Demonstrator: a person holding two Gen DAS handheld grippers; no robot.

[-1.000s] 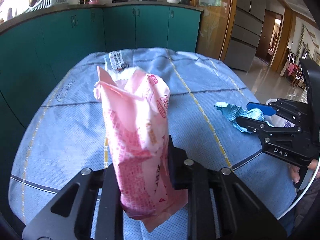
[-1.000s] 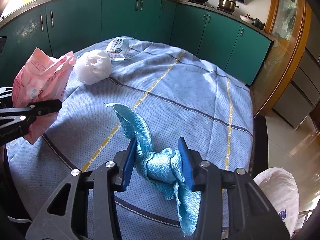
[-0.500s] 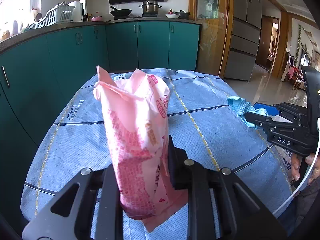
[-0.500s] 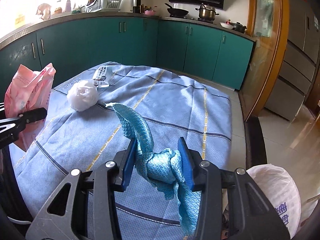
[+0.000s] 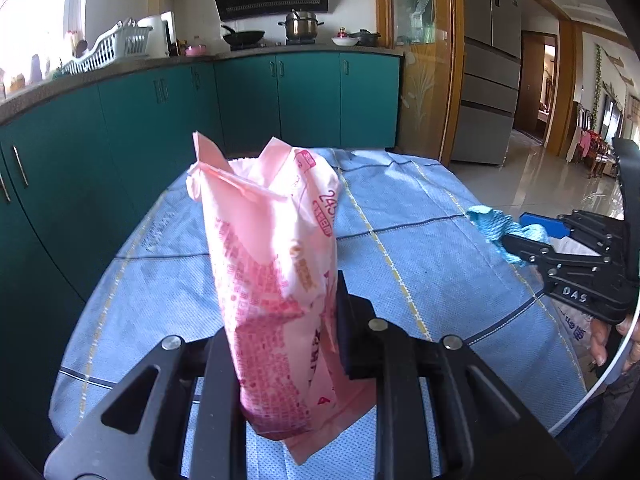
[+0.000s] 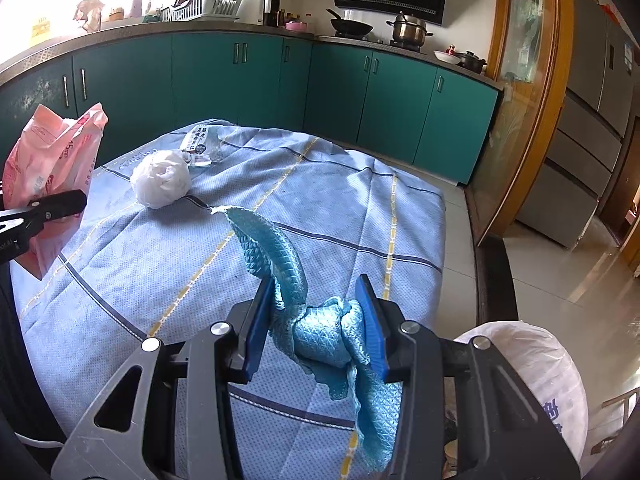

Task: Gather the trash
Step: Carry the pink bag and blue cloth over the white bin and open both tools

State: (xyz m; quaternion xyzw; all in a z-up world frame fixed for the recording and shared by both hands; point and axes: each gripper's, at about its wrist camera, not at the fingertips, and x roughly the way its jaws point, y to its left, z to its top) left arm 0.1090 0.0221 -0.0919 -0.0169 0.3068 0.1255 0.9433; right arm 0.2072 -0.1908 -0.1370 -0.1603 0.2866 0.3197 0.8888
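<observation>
My left gripper (image 5: 280, 320) is shut on a pink plastic package (image 5: 276, 264) and holds it upright above the near edge of the table; it also shows at the left of the right wrist view (image 6: 52, 168). My right gripper (image 6: 316, 320) is shut on a crumpled light-blue cloth (image 6: 320, 336), held above the table's right side; the cloth also shows in the left wrist view (image 5: 500, 228). A white crumpled ball (image 6: 160, 180) and a clear printed wrapper (image 6: 202, 144) lie at the table's far left.
The table carries a blue cloth with yellow stripes (image 6: 280, 208). A white filled bag (image 6: 532, 368) stands on the floor to the lower right of the table. Teal cabinets (image 6: 240, 76) run behind. A fridge (image 5: 488, 60) stands at the right.
Both grippers have risen and drawn back from the table with their loads still held. The white ball and wrapper have not moved.
</observation>
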